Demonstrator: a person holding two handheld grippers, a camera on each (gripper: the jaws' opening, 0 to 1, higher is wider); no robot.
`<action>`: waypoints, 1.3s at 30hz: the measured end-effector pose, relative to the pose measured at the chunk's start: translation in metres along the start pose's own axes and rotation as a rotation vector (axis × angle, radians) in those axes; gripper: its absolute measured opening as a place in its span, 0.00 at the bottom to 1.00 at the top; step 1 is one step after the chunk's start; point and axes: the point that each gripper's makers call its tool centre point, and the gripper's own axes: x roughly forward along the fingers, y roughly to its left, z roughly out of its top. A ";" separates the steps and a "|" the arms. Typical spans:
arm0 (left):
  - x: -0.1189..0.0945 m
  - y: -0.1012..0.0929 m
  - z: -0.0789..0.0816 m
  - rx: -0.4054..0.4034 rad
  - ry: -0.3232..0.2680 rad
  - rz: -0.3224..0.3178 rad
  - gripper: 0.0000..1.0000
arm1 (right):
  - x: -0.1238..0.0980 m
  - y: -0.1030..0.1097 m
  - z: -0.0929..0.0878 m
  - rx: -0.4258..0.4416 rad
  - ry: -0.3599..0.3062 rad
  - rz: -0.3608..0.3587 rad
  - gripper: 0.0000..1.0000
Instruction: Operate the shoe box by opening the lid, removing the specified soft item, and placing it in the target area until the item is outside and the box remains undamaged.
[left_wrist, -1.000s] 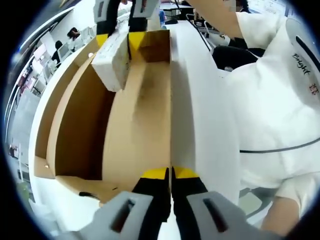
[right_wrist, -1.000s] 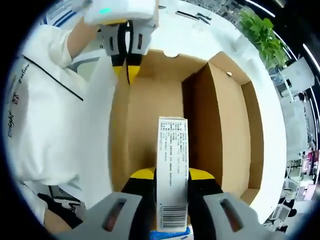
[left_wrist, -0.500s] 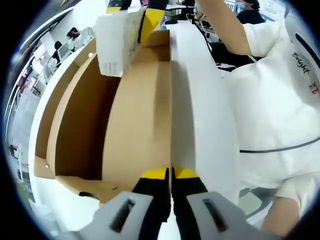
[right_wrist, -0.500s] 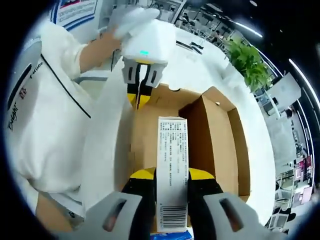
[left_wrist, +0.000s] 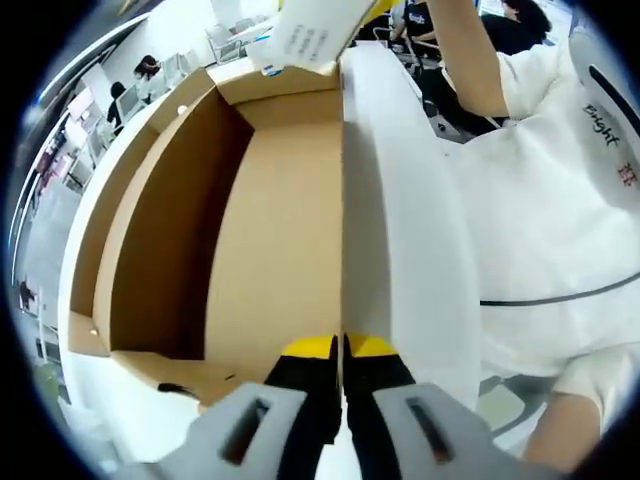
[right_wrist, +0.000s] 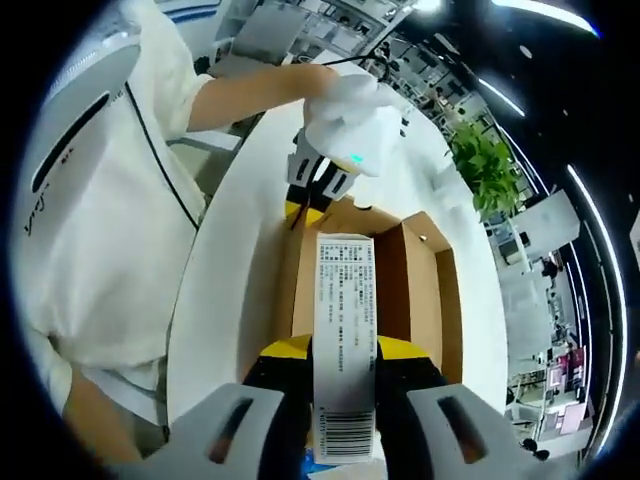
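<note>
The brown cardboard shoe box (left_wrist: 270, 230) lies open, and its inside shows bare cardboard. My left gripper (left_wrist: 342, 347) is shut on the near edge of the white lid (left_wrist: 400, 230), which stands raised along the box's right side. A white pack (left_wrist: 312, 30) with printed text hangs above the far end of the box. In the right gripper view my right gripper (right_wrist: 345, 350) is shut on that pack (right_wrist: 345, 320), label and barcode facing the camera, high over the box (right_wrist: 405, 285). The left gripper (right_wrist: 305, 205) shows at the box's far end, still on the lid (right_wrist: 230, 300).
The box rests on a white table (right_wrist: 450, 230). A person in a white shirt (left_wrist: 540, 200) stands close along the lid side, with a gloved hand (right_wrist: 350, 105) on the left gripper. A green plant (right_wrist: 485, 165) and office desks lie beyond the table.
My right gripper has risen with the white pack, from just above the box floor to well above the box. The left gripper has stayed on the lid.
</note>
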 end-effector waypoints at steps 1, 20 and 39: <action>0.000 0.000 0.000 0.001 0.000 0.000 0.01 | -0.002 0.000 0.000 -0.005 -0.005 -0.006 0.21; 0.000 0.000 -0.001 0.003 -0.003 0.005 0.02 | -0.024 -0.007 -0.005 -0.120 -0.060 -0.209 0.21; 0.001 0.000 0.000 0.000 -0.003 0.008 0.02 | -0.078 0.017 -0.059 -0.096 -0.021 -0.261 0.21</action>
